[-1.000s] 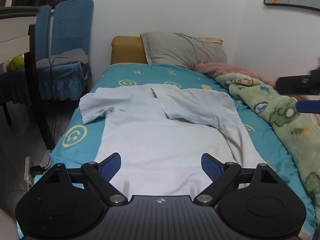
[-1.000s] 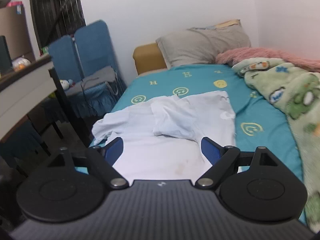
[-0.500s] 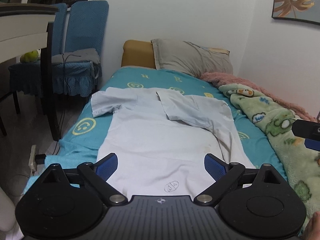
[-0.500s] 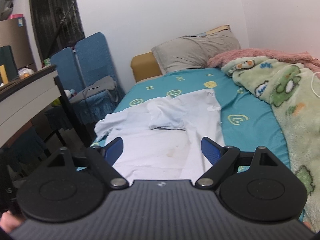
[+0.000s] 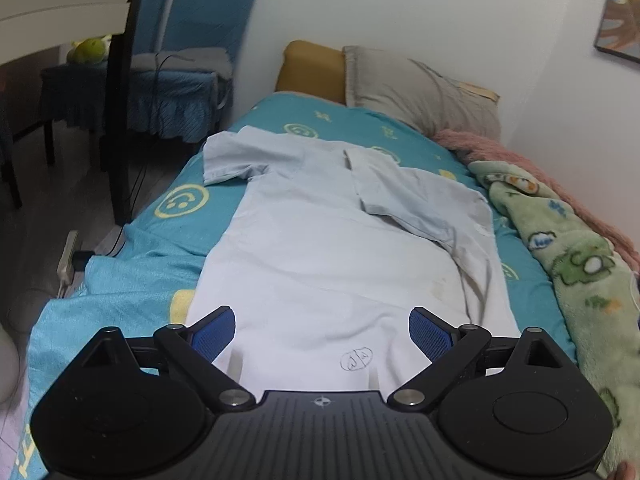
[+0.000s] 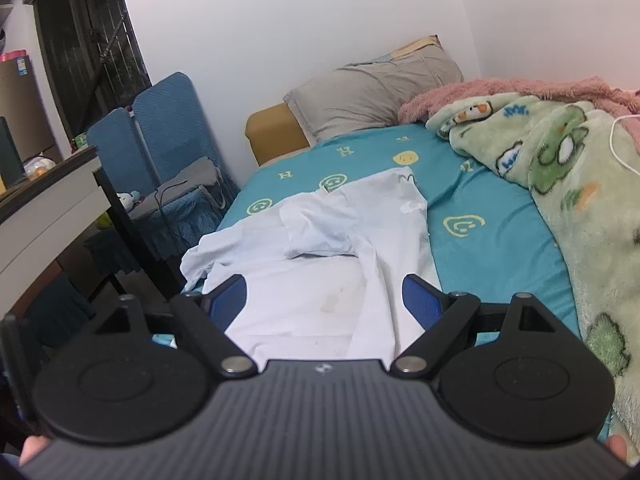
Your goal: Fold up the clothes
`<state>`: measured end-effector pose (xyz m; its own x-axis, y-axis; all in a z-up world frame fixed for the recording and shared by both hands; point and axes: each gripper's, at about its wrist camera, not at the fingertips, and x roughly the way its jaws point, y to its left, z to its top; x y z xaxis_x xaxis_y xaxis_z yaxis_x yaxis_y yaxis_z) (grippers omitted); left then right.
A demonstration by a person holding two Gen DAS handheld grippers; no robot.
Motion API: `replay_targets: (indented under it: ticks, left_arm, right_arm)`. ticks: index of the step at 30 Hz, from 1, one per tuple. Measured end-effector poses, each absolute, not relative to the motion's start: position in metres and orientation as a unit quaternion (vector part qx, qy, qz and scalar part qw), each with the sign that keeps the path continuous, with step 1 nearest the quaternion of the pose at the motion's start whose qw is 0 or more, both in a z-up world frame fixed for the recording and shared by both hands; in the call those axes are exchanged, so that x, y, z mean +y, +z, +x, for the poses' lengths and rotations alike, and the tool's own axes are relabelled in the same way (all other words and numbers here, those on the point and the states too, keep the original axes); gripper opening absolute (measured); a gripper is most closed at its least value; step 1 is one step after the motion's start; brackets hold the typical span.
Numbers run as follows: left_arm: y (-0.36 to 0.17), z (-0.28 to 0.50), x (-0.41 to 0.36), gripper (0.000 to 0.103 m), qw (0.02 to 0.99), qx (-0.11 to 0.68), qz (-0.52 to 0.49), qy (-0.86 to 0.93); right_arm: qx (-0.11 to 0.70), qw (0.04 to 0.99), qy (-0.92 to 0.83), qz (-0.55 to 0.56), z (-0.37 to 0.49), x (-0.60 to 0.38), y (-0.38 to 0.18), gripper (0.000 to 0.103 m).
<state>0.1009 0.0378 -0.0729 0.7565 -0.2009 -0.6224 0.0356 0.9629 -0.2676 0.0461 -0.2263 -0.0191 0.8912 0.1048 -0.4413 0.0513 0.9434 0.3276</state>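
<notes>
A white short-sleeved shirt (image 5: 332, 248) lies flat along the teal bed, hem toward me. Its right sleeve is folded inward over the chest and its left sleeve (image 5: 228, 160) is spread out to the left. The shirt also shows in the right wrist view (image 6: 340, 264). My left gripper (image 5: 322, 326) is open and empty, hovering over the hem. My right gripper (image 6: 324, 298) is open and empty, above the shirt's lower right part.
The teal smiley sheet (image 5: 180, 208) covers the bed. A green cartoon blanket (image 5: 580, 264) and a pink blanket (image 6: 500, 92) lie along the right side. A grey pillow (image 5: 420, 88) is at the head. Blue chairs (image 5: 192, 60) and a dark table leg (image 5: 120, 120) stand to the left. A power strip (image 5: 68, 256) lies on the floor.
Both grippers have pulled back toward the foot of the bed and stayed open. The shirt's hem logo has come into the left view, and the right gripper has left it.
</notes>
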Motion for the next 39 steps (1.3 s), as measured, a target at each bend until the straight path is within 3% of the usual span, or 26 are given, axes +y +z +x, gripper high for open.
replay_targets:
  ticks: [10,22,28,29,31,32,33,39]
  left_arm:
    - [-0.09,0.197,0.06,0.096,0.925,0.354,-0.138,0.015]
    - [-0.135,0.354,0.15,0.094,0.909,0.334,-0.238,0.076]
    - [-0.148,0.401,0.166,0.085,0.908,0.306,-0.287,0.018]
    - [-0.149,0.408,0.163,0.078,0.909,0.31,-0.279,0.014]
    - [-0.148,0.417,0.152,0.053,0.918,0.317,-0.238,0.025]
    - [-0.146,0.419,0.143,0.017,0.925,0.32,-0.202,0.034]
    - [-0.144,0.421,0.134,0.007,0.931,0.322,-0.165,0.042]
    - [-0.105,0.408,0.069,0.006,0.96,0.275,0.007,0.057]
  right_arm:
    - [0.268,0.941,0.002,0.208,0.062,-0.238,-0.034,0.086]
    - [0.317,0.917,0.054,0.235,0.115,-0.219,-0.064,0.086]
    - [0.339,0.897,0.04,0.281,0.142,-0.237,-0.08,0.086]
    - [0.339,0.896,0.035,0.285,0.143,-0.241,-0.081,0.086]
    - [0.339,0.893,0.025,0.294,0.143,-0.248,-0.084,0.086]
    - [0.338,0.892,0.024,0.299,0.143,-0.25,-0.084,0.086]
    - [0.337,0.891,0.023,0.304,0.142,-0.251,-0.084,0.086]
    - [0.342,0.896,0.037,0.28,0.138,-0.236,-0.08,0.086]
